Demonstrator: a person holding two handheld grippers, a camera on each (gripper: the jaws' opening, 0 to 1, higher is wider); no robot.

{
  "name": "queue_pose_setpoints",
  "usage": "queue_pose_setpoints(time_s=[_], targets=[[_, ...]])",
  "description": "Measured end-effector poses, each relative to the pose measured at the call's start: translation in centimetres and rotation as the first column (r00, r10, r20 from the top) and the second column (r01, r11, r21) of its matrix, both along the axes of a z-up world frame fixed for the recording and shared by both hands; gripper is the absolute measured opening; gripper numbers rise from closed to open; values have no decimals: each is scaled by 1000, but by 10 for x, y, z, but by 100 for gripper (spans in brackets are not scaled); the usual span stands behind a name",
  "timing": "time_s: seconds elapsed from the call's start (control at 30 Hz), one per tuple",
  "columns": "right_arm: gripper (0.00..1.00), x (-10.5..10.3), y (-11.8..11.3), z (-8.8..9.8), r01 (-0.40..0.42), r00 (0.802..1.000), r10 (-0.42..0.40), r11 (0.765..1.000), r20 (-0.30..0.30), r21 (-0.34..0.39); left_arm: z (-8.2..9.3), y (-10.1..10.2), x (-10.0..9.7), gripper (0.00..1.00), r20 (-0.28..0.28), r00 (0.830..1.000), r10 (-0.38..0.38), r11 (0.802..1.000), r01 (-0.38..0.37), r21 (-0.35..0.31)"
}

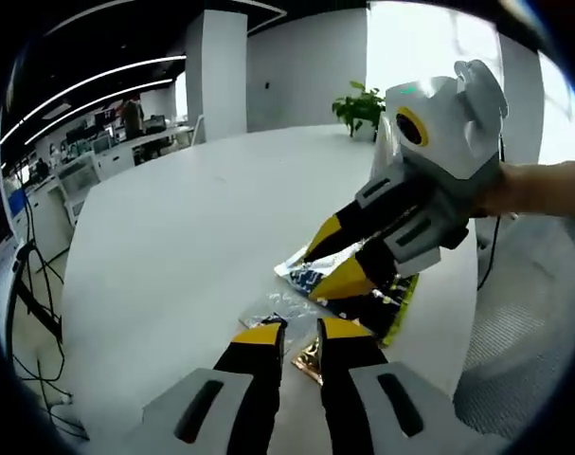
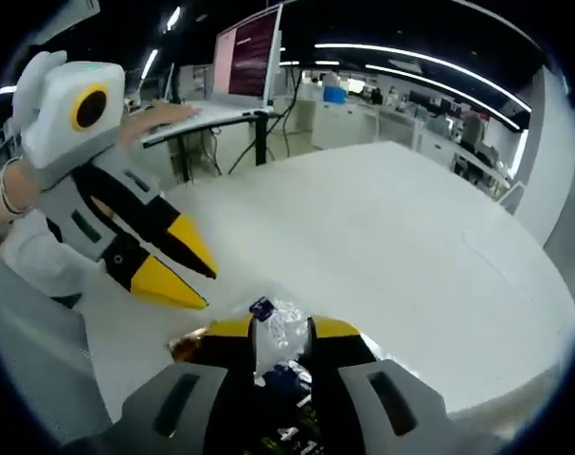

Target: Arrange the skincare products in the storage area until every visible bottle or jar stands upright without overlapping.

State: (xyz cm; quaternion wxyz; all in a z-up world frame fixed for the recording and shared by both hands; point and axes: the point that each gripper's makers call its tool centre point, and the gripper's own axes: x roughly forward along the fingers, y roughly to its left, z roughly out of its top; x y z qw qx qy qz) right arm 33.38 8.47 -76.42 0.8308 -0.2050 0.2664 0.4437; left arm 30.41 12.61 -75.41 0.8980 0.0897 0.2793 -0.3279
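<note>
On the white bench [image 1: 192, 256], my left gripper [image 1: 298, 330] hovers over crinkled sachets [image 1: 311, 280], jaws slightly parted and holding nothing I can make out. My right gripper [image 2: 280, 330] has its jaws closed on a clear plastic packet [image 2: 276, 334], near the bench's edge. A potted plant [image 1: 360, 106] stands behind.

A broad white tabletop [image 1: 192, 237] stretches toward a white pillar [image 1: 223, 71]. A potted green plant [image 1: 360, 106] stands at its far edge by a bright window. In the right gripper view a lit monitor [image 2: 253, 52] stands on a desk [image 2: 206, 116] beyond the tabletop's edge, with ceiling light strips [image 2: 410, 57] above.
</note>
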Motion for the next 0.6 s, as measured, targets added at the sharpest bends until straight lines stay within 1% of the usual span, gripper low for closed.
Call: queue_pose_setpoints(time_s=[0.13, 0.2, 0.27, 0.33, 0.37, 0.43, 0.6], targets=[[25, -9, -6, 17, -12, 999, 12, 1000, 38, 3, 8, -1, -6, 18, 15, 1000, 2, 1000, -2, -4], [26, -17, -10, 26, -13, 999, 12, 1000, 48, 11, 12, -1, -10, 19, 22, 1000, 3, 1000, -3, -3], [28, -20, -13, 33, -13, 998, 12, 1000, 61, 19, 16, -2, -13, 20, 30, 1000, -1, 1000, 1, -8], [30, -28, -17, 39, -12, 997, 10, 1000, 79, 17, 19, -2, -18, 21, 30, 1000, -7, 1000, 7, -14], [31, -31, -19, 42, -12, 996, 11, 1000, 92, 13, 21, -2, -20, 23, 35, 999, -10, 1000, 10, -9], [36, -35, -23, 45, -9, 995, 9, 1000, 97, 6, 25, -4, -25, 27, 38, 999, -13, 1000, 13, -3], [45, -50, -40, 56, 23, 994, -24, 1000, 105, 14, 36, -5, -32, 29, 68, 998, -1, 1000, 2, -10]])
